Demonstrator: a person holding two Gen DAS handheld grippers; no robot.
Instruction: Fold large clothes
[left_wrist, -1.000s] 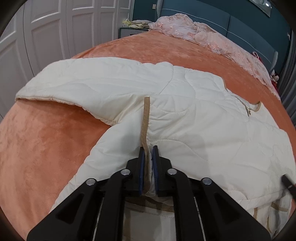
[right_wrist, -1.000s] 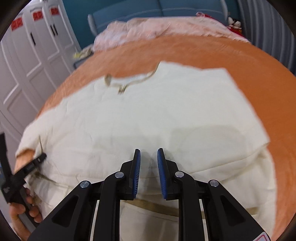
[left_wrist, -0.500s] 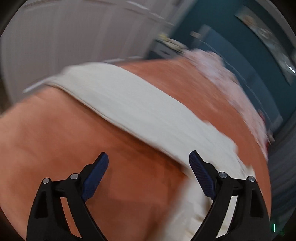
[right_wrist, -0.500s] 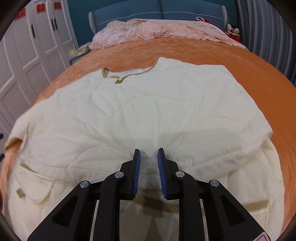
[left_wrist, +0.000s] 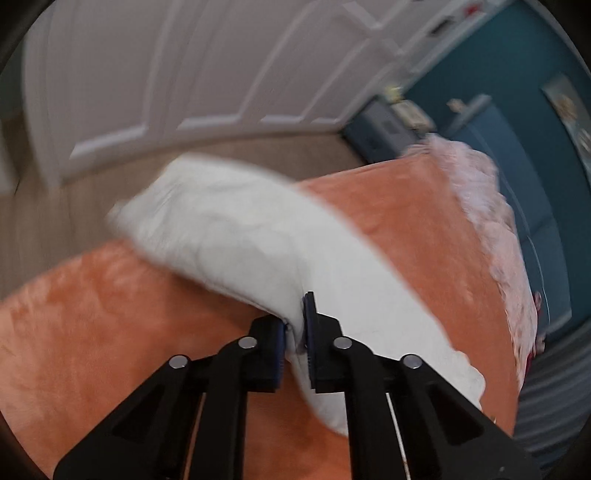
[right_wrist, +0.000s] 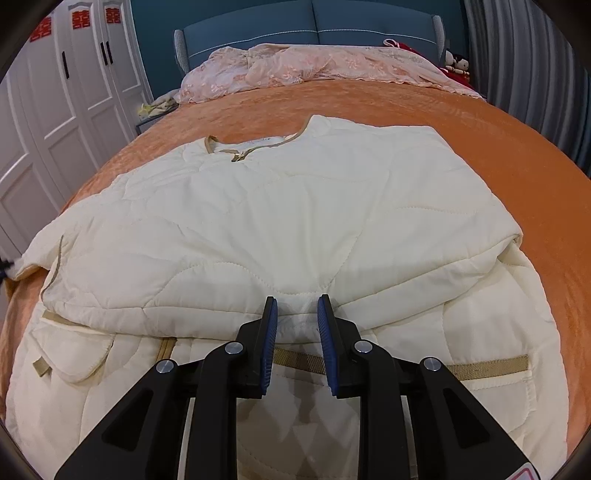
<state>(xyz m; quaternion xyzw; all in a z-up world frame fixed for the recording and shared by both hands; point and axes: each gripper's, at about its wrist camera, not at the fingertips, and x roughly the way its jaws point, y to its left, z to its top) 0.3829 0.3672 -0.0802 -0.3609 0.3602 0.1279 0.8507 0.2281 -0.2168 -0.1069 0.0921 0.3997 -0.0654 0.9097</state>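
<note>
Garment: cream quilted jacket (right_wrist: 280, 221) w/ tan trim, laid flat on the orange bedspread (right_wrist: 517, 155), collar toward the headboard; upper part folded down over the lower half, fold edge running across just ahead of the R fingers.
Sleeve: in L wrist view a cream sleeve (left_wrist: 236, 236) stretches from the fingers out to the bed's edge, cuff end hanging past the orange cover over the wood floor (left_wrist: 44, 221). View is motion-blurred, so stitching not readable.
L gripper (left_wrist: 294, 325): nearly closed, pads clamped on the sleeve fabric; cloth visibly pinched btwn the blue pads.
R gripper (right_wrist: 295, 317): fingers parted by a narrow gap, nothing clamped btwn them; tips sit over the jacket's fold edge near the middle. Whether tips touch the cloth: can't tell.
Trim: tan webbing band (right_wrist: 484, 365) runs across the lower layer, partly hidden behind the R fingers; flap pocket (right_wrist: 74, 350) at lower left w/ a small tan tab.
Neckline: tan-edged collar opening (right_wrist: 240, 151) at the far end of the jacket.
Bed, far end: pink lace cover (right_wrist: 314, 62) bunched against the blue padded headboard (right_wrist: 314, 26).
Room: white panelled wardrobe doors (right_wrist: 74, 92) on the left; grey curtain (right_wrist: 528, 66) on the right; small plush toys (right_wrist: 456, 61) by the headboard corner; teal wall behind.
</note>
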